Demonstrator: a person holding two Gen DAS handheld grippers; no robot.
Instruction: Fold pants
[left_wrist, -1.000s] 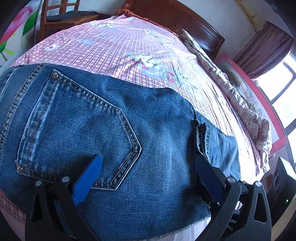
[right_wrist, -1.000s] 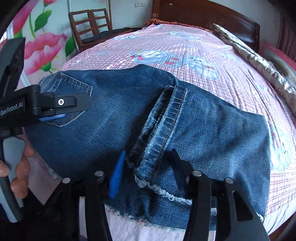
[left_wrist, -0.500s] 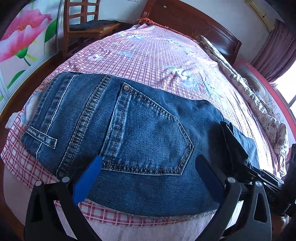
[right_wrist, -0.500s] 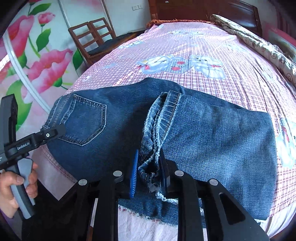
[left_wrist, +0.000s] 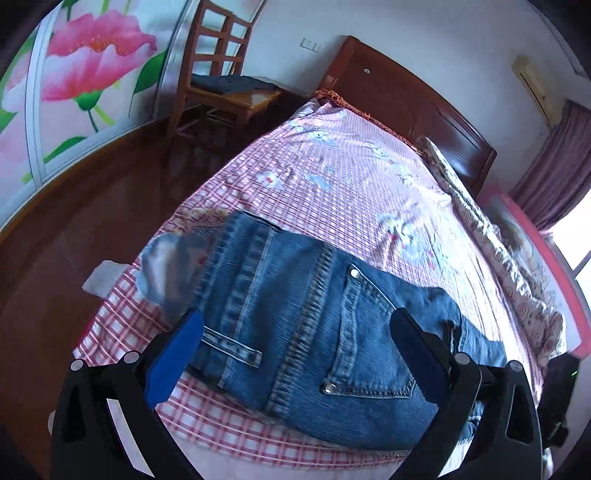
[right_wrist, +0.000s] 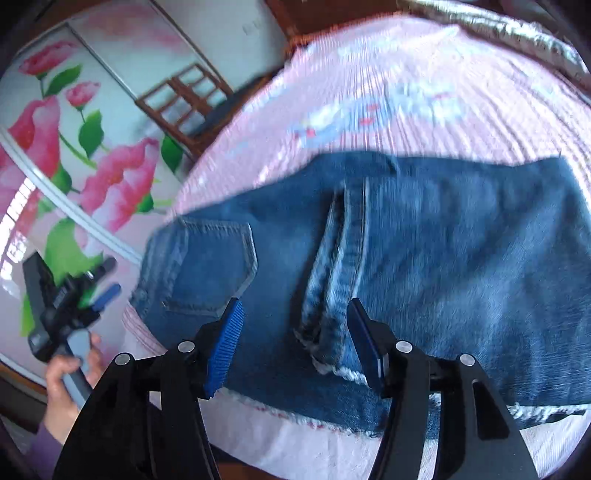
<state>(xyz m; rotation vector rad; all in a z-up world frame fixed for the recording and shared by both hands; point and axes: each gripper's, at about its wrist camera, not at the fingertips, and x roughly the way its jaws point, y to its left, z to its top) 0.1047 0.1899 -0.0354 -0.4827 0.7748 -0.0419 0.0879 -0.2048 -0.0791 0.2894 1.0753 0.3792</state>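
Along the near edge of the bed (left_wrist: 332, 192), the pants (right_wrist: 461, 258) are laid folded into a short stack—hems doubled over the seat—while the left tool (left_wrist: 295, 354) and right tool (right_wrist: 295, 332) are held apart, empty, so any further fold is judged outstanding.

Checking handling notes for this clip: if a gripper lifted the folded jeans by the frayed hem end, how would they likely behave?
The jeans would probably sag and partly unfold, since the layers only lie stacked on the bed sheet. They look like thick denim with heavy seams, so likely fairly weighty. The frayed hem is bunched, so a pinch may catch only some layers.
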